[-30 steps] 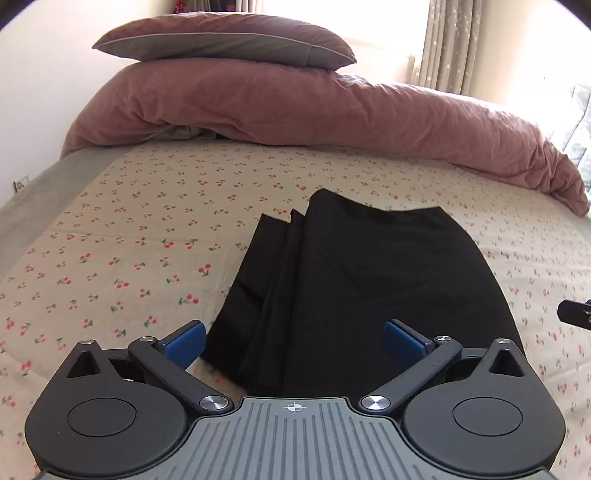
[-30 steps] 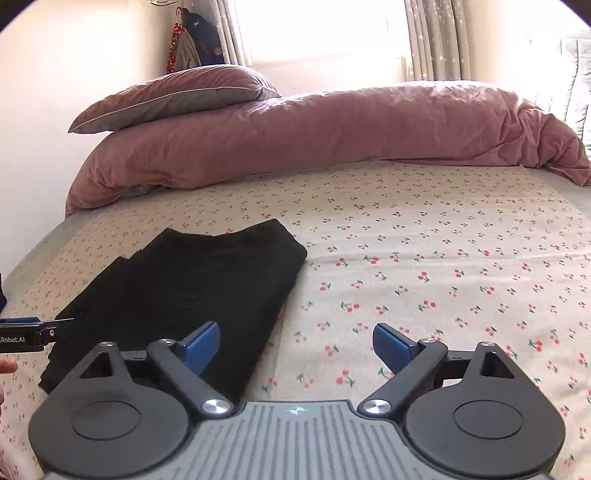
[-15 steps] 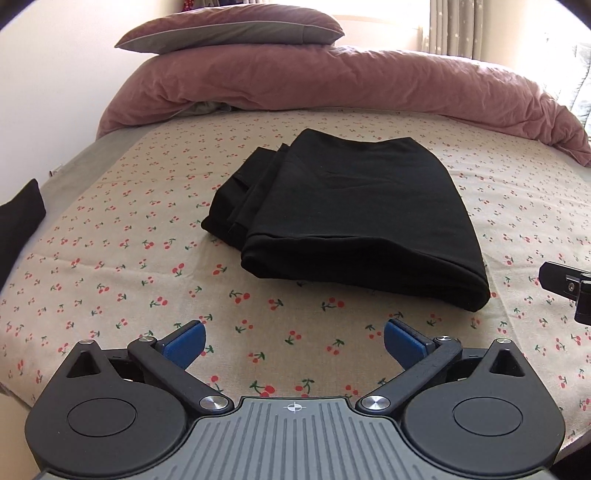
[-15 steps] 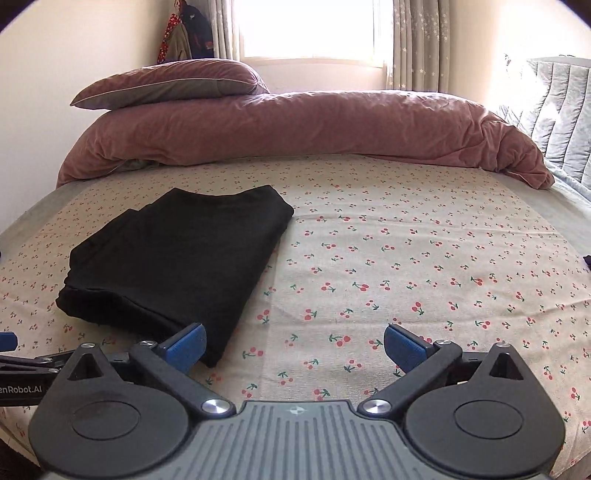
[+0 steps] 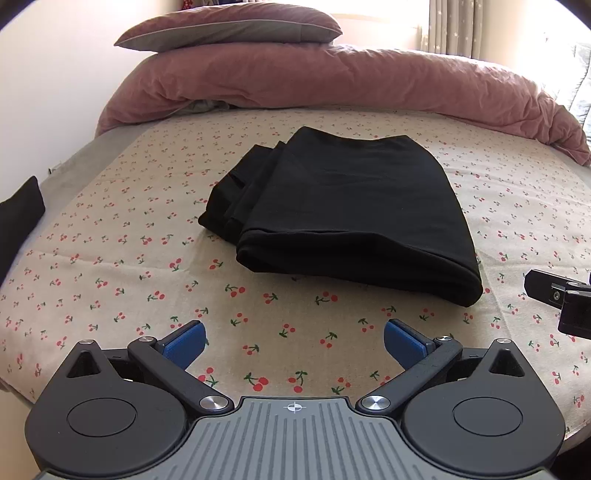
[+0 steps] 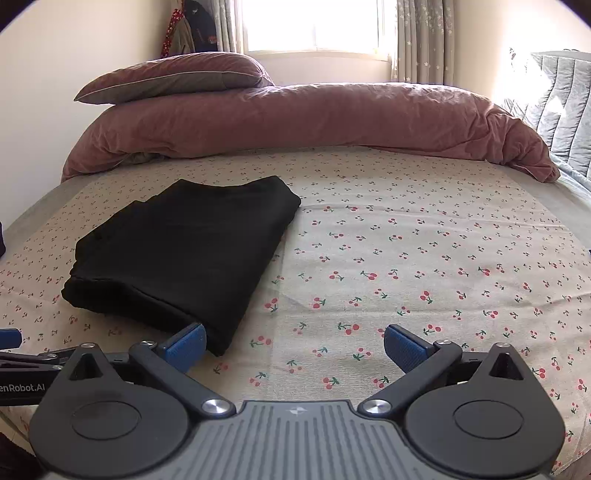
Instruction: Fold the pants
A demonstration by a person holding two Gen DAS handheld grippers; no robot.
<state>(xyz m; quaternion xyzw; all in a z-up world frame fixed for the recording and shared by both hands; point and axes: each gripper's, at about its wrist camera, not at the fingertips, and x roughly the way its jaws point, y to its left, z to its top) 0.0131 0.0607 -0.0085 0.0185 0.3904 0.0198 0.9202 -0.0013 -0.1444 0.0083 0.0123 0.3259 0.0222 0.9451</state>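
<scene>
Pants (image 5: 343, 218): one pair, black matte fabric, folded into a flat rectangular stack with layered edges on its left, lying on cherry-print bed sheet (image 5: 110, 258). Left gripper (image 5: 293, 341) and right gripper (image 6: 293, 343): jaws spread wide, blue pads holding nothing, both short of the stack. One pink duvet (image 6: 314, 118), one pillow (image 6: 173, 75). Only right view shows window (image 6: 314, 24) and grey quilted fabric (image 6: 561, 107)

Each gripper (image 5: 293, 341) has blue fingertip pads (image 5: 184, 341) on black linkages with silver screws. The body is ribbed grey. White lettering marks the left gripper's side (image 6: 22, 387).
</scene>
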